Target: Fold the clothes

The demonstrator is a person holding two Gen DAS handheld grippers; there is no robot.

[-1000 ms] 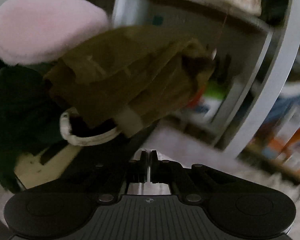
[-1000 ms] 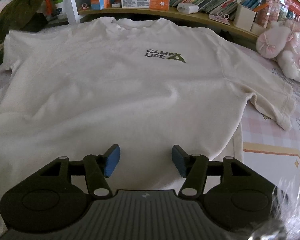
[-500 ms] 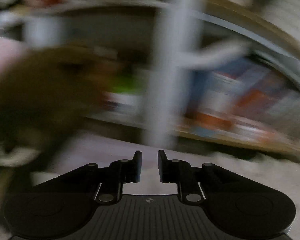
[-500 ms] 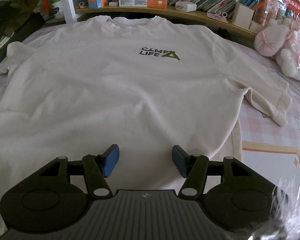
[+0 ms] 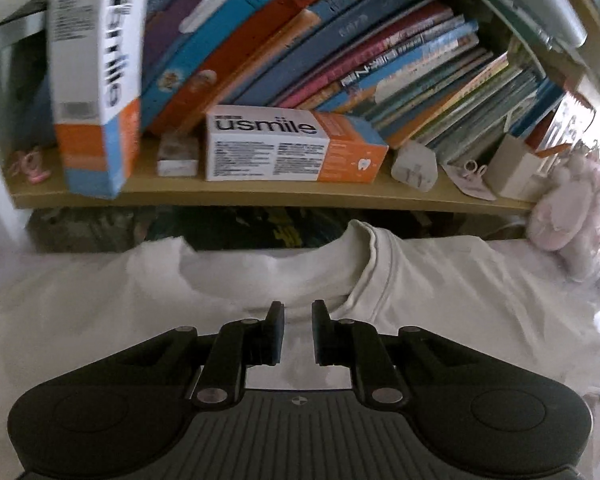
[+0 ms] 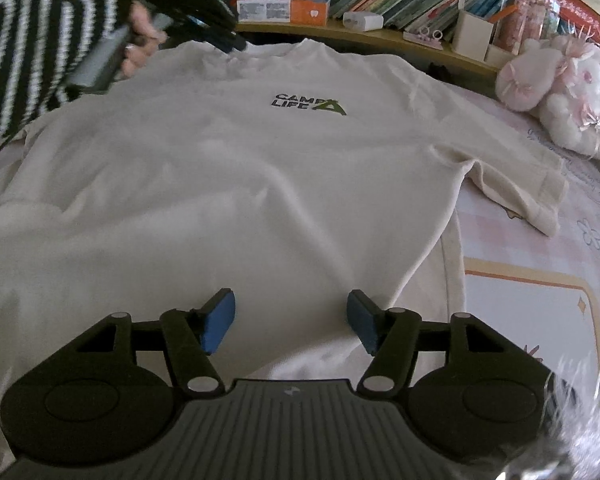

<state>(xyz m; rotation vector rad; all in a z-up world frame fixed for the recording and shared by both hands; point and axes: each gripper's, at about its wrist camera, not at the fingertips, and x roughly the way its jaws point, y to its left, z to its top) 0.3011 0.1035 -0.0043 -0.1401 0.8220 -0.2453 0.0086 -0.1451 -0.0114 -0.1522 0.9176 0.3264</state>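
Note:
A cream T-shirt (image 6: 260,168) with a "CAMP LIFE" print lies flat, front up, on the bed. In the left wrist view its collar (image 5: 356,264) lies just ahead of my left gripper (image 5: 298,318). The jaws are closing, a narrow gap remains and nothing is pinched. The right wrist view shows this left gripper (image 6: 224,40) at the shirt's neckline, held by a hand in a striped sleeve (image 6: 32,60). My right gripper (image 6: 290,310) hovers over the shirt's lower part near its right side. Its jaws are opening and only fabric lies below them.
A wooden shelf (image 5: 260,196) runs behind the shirt's collar, packed with books and two usmile boxes (image 5: 292,148). Dark clothes (image 5: 240,228) sit under it. Pink plush toys (image 6: 560,92) lie at the right. Pink patterned bedding (image 6: 540,272) shows right of the shirt.
The left gripper swung right, from an olive garment pile to the shirt's collar, and its jaws parted from shut. The striped sleeve entered the right view. The right gripper's jaws stand slightly wider.

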